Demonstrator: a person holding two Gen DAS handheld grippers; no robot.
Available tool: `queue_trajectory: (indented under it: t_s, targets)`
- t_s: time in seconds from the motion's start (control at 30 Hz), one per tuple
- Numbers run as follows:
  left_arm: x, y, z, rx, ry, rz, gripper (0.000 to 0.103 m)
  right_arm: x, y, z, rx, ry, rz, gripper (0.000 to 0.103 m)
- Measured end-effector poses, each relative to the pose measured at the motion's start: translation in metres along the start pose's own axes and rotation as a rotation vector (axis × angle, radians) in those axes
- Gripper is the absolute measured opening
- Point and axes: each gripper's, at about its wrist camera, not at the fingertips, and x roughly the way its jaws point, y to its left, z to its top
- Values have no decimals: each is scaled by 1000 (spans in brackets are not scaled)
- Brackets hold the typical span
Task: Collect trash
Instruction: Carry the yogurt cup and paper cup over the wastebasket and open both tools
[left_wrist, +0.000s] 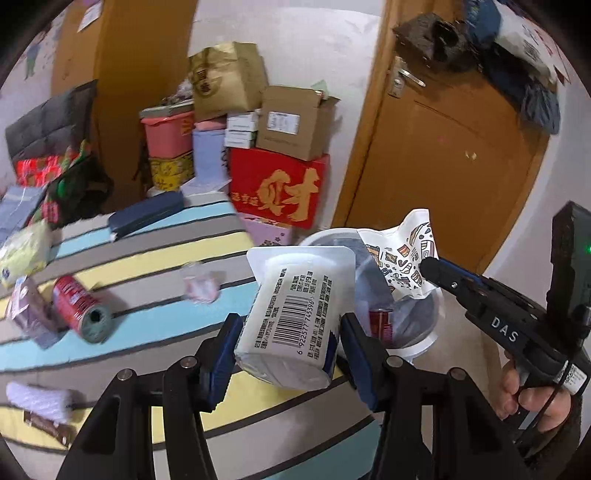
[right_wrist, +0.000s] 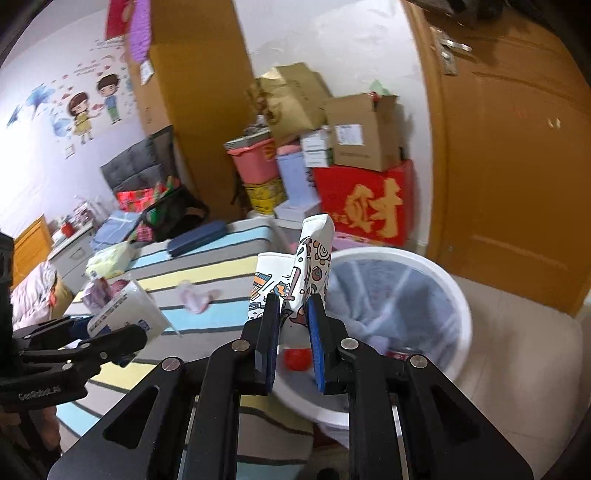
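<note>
White bin (right_wrist: 424, 266) holds red cans (bag-lined) — left gripper (left_wrist: 286, 343) clamps cup (left_wrist: 295, 314), right gripper (right_wrist: 293, 325) pinches pouch (right_wrist: 306, 258)

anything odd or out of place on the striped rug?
Yes: litter is strewn over the striped rug. A red can lies on its side, with a crumpled pink wrapper nearby. No spill is visible.

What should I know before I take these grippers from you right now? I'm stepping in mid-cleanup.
Left gripper: shut on a white yogurt cup, near the bin.
Right gripper: shut on a patterned pouch, over the white bin.
Done: a red can already lies in the bin.
Left: drop both items in, then fetch from the striped mat the other red can, the crumpled pink wrapper and the white roll.
</note>
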Motion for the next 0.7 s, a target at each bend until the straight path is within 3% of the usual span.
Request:
queue_trajectory:
  t_s: [0.1,0.4,0.7]
  targets:
    - [14,-16,5,9,16,-38,55,0,-12,-2,15,6,-25,16]
    - [54,-54,12,52,58,-61,55,7,-43,-6,33,53,-91,16]
    - [87,-68,20,56,98,-79,55,21,-64,-7,14,104,-141,17]
